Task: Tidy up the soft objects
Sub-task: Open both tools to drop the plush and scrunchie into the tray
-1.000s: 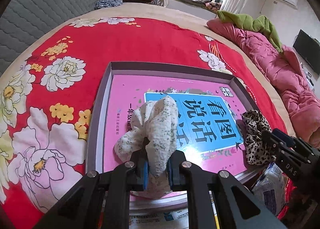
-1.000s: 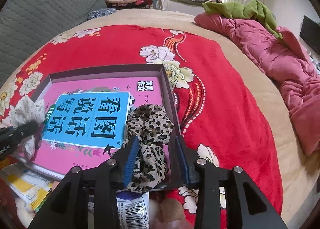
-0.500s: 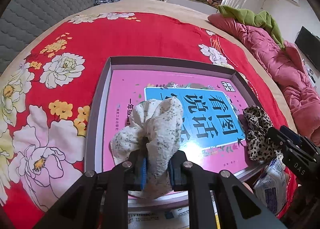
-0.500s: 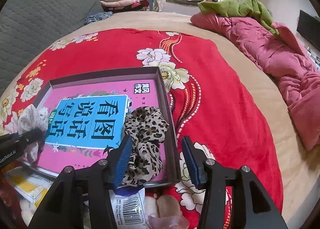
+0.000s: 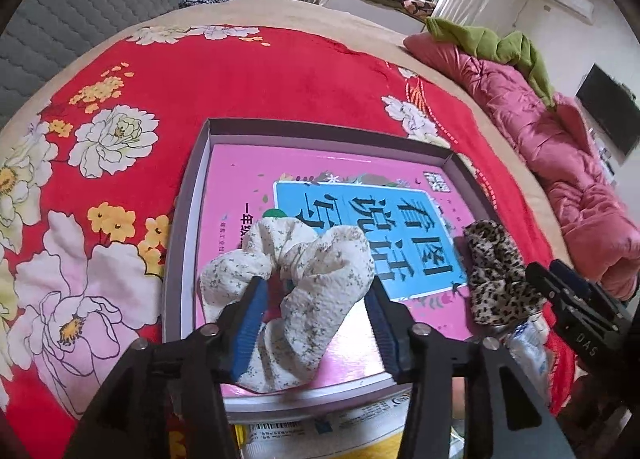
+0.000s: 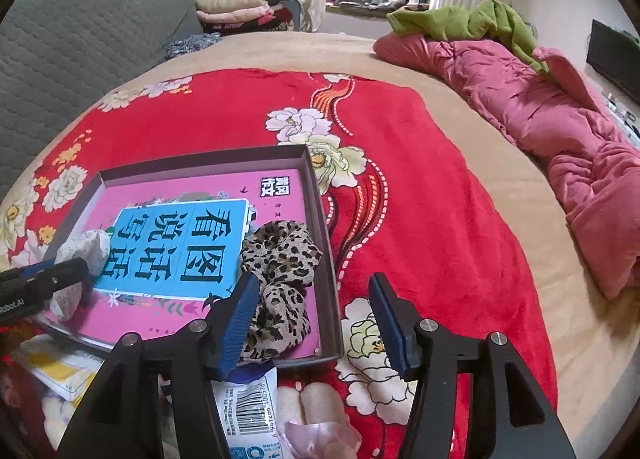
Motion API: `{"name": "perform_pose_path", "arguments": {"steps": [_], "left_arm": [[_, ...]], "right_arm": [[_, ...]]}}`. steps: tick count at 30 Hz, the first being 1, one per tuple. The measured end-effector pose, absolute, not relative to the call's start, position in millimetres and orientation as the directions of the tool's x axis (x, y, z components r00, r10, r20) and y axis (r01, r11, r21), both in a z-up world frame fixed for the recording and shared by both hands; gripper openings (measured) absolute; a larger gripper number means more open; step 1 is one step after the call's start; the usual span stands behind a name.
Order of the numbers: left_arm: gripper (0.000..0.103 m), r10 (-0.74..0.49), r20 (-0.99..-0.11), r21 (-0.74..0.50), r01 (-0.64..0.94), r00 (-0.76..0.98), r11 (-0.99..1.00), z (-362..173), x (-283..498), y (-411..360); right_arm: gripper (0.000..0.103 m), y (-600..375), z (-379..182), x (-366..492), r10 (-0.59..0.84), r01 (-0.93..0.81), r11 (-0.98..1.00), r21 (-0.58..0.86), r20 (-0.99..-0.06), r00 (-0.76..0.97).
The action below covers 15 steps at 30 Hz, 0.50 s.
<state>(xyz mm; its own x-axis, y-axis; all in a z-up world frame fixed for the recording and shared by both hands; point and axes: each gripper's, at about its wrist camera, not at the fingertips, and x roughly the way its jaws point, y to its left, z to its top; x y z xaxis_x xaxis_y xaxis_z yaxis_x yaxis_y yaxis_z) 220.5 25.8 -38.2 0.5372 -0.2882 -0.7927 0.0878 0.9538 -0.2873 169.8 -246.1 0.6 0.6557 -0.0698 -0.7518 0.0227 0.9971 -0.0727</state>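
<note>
Through my left wrist camera, the left gripper is opening, its blue pads released around the white floral fabric scrunchie, which lies lengthwise toward the shallow grey box's near edge. My right wrist camera alone shows the right gripper opening too, with the leopard-print scrunchie beside its left pad in the box's near right corner, long axis running toward me.

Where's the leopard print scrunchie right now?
The leopard print fabric scrunchie lies inside the shallow grey box, in its near right corner on the pink book cover, beside the right gripper's left pad.

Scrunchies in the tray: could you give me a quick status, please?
Left hand-held gripper opening around white scrunchie. Right hand-held gripper opening, clear of leopard scrunchie. Both in tray.
</note>
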Motion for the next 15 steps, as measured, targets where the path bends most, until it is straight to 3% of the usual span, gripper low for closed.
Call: {"name": "perform_pose_path", "arguments": {"steps": [3,15], "left_arm": [[0.061,-0.293,-0.777,-0.294,0.091,0.557,0.952,-33,219,29],[0.062,-0.279,-0.695,-0.332,0.048,0.662,0.942,-3,210,61]], "right_arm": [[0.059,-249,4,167,-0.061,0.024,0.998,-0.061,-0.75,0.659],[0.065,-262,24,147,-0.052,0.031,0.999,-0.043,-0.705,0.708]]}}
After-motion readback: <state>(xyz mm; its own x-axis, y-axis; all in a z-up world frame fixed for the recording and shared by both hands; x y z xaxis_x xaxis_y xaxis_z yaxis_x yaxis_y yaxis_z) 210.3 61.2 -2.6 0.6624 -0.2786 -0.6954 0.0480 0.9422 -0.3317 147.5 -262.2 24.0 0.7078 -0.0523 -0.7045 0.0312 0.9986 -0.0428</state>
